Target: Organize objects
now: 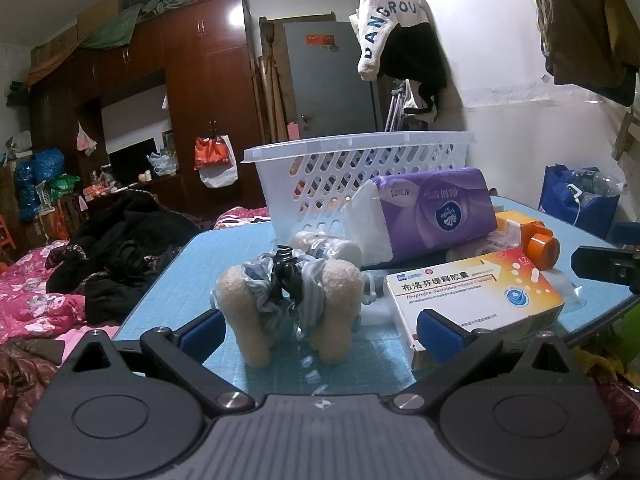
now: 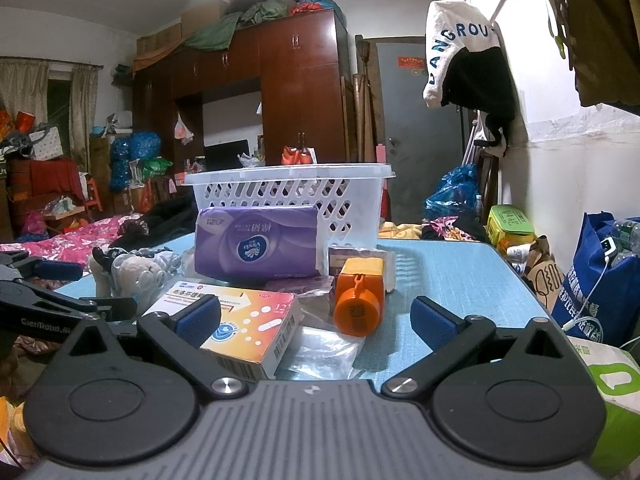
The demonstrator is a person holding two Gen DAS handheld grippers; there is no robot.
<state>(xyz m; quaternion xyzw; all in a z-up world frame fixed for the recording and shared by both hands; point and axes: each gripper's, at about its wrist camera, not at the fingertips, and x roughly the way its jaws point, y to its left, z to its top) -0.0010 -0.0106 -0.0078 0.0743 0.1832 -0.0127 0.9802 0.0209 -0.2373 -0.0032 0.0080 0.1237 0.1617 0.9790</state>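
Observation:
A white slotted basket [image 1: 352, 160] [image 2: 288, 188] stands at the far side of the blue table [image 1: 192, 272] [image 2: 432, 276]. In front of it lie a purple tissue pack [image 1: 436, 212] [image 2: 256, 244], an orange bottle [image 1: 540, 246] [image 2: 358, 300] on its side, an ibuprofen box [image 1: 472, 300] [image 2: 248, 328] and a plush toy [image 1: 292, 300] [image 2: 132, 276] with a black hair clip [image 1: 286, 276]. My left gripper [image 1: 320, 336] is open, its fingers either side of the plush toy's near end. My right gripper [image 2: 316, 324] is open, just short of the orange bottle, its left finger over the ibuprofen box.
A clear plastic bag [image 2: 320, 352] lies by the box. A bed with pink bedding and dark clothes [image 1: 120, 248] is left of the table. A blue shopping bag [image 2: 600, 280] and a green box [image 2: 616, 392] stand right of it. Wardrobes line the far wall.

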